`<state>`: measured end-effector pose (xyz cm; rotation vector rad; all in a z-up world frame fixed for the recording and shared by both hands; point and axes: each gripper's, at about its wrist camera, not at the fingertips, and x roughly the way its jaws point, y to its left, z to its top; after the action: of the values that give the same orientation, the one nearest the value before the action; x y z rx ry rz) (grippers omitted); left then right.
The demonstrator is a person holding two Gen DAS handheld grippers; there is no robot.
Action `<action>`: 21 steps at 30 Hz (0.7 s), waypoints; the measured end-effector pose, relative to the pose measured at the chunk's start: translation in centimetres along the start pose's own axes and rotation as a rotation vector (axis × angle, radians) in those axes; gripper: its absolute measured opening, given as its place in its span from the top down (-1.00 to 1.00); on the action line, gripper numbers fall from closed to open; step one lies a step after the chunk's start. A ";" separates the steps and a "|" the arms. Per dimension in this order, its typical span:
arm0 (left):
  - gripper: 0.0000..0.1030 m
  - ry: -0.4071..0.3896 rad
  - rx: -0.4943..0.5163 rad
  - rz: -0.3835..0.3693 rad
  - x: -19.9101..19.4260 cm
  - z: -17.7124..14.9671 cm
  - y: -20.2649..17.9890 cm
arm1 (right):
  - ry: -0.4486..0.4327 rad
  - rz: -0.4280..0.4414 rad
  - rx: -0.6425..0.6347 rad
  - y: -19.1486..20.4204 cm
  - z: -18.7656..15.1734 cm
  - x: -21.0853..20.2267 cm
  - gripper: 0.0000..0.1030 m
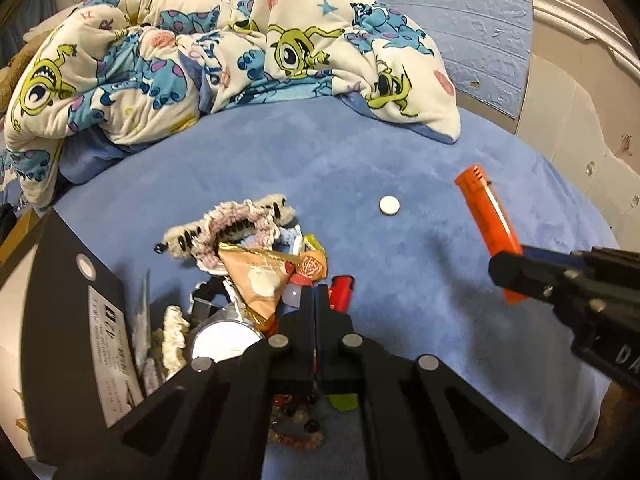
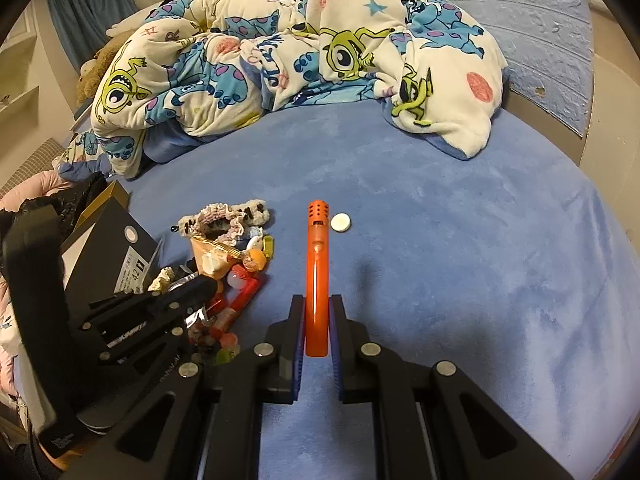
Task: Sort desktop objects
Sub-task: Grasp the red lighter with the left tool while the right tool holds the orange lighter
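Note:
My right gripper [image 2: 317, 312] is shut on an orange lighter [image 2: 317, 280] and holds it above the blue bed cover; the lighter also shows in the left wrist view [image 1: 490, 228], with the right gripper [image 1: 508, 268] at its lower end. A white round tablet [image 2: 341, 223] lies on the cover just past the lighter's tip, also in the left wrist view [image 1: 389, 205]. My left gripper [image 1: 316, 300] is shut with nothing visibly between its jaws, above a pile of small objects [image 1: 272, 276] with a knitted scrunchie [image 1: 232, 220], a snack packet [image 1: 260, 280] and a red lighter [image 1: 341, 292].
A black shoebox [image 2: 116, 256] stands left of the pile. A crumpled cartoon blanket [image 2: 280, 60] lies across the back of the bed. The blue bed cover [image 2: 460, 260] stretches to the right. A wall and bed edge are at far right.

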<state>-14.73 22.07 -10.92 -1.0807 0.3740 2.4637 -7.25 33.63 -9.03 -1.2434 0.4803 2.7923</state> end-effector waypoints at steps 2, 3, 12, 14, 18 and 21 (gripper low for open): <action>1.00 -0.014 -0.011 0.007 -0.8 0.3 0.3 | 0.000 0.001 -0.005 0.2 0.0 -0.1 0.78; 1.00 -0.019 -0.018 0.009 -1.1 0.4 0.4 | 0.000 0.002 -0.009 0.3 0.1 -0.1 0.78; 1.00 -0.039 -0.092 0.055 -4.4 0.9 2.9 | -0.028 0.032 -0.067 3.2 1.0 -1.5 0.78; 1.00 -0.024 -0.089 0.047 -4.1 0.7 3.1 | -0.031 0.038 -0.078 3.9 1.0 -1.6 0.78; 0.99 0.063 -0.055 -0.022 -1.7 0.1 2.2 | -0.026 0.040 -0.077 4.3 0.6 -1.4 0.78; 0.74 0.074 -0.031 -0.033 0.1 -0.5 0.6 | -0.022 0.036 -0.054 3.4 0.6 -1.2 0.78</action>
<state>-14.71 21.39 -11.26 -1.1843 0.3386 2.4131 -7.46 30.71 -6.92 -1.2250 0.4327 2.8637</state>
